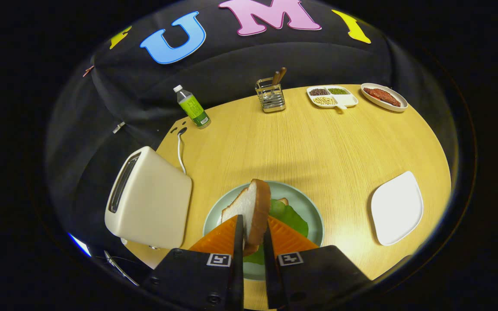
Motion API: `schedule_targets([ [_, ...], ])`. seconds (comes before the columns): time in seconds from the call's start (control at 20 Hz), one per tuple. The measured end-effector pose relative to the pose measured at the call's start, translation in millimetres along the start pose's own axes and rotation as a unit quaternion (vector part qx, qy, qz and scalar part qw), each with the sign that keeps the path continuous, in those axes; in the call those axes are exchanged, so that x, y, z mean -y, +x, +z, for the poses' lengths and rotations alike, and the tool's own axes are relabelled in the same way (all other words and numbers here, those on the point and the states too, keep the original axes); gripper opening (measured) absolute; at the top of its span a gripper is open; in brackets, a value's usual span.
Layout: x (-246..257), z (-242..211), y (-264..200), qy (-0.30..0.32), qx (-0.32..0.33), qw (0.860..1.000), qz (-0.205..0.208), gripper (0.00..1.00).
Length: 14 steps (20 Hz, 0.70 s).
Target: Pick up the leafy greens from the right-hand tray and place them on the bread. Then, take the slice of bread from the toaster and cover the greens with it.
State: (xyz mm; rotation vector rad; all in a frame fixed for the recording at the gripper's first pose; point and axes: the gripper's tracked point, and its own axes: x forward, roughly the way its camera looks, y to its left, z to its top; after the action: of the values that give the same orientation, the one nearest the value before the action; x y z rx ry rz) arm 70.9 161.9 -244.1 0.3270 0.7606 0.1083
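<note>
My gripper point(253, 231) is shut on a slice of bread point(249, 207), held upright on its edge between both fingers. It hangs over a pale green plate point(314, 211) on the wooden table. On that plate lie the leafy greens point(290, 216), just right of the held slice, with a corner of another bread slice point(283, 201) peeking out beyond them. The cream toaster point(149, 198) stands to the left of the plate, its slot facing up and left. The white tray point(397, 208) to the right of the plate holds nothing.
At the table's far edge stand a green-labelled bottle point(193, 107), a metal utensil holder point(270, 96), a divided dish of beans point(332, 96) and a dish with red meat point(383, 96). The toaster's white cord point(180, 151) runs to a hole in the table.
</note>
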Motion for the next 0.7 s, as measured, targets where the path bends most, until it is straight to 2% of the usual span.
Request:
schedule_targets([
  [0.2, 27, -5, 4, 0.002, -0.007, 0.999, -0.039, 0.52],
  [0.3, 31, 0, 2, 0.002, 0.002, 0.999, -0.041, 0.66],
  [0.35, 35, 4, 0, -0.002, 0.01, 0.999, -0.043, 0.76],
  [0.4, 37, 7, -5, -0.008, 0.018, 0.999, -0.044, 0.96],
  [0.5, 48, 15, -17, -0.022, 0.036, 0.998, -0.056, 0.99],
  [0.7, 72, 50, -58, -0.046, 0.099, 0.991, -0.079, 0.99],
])
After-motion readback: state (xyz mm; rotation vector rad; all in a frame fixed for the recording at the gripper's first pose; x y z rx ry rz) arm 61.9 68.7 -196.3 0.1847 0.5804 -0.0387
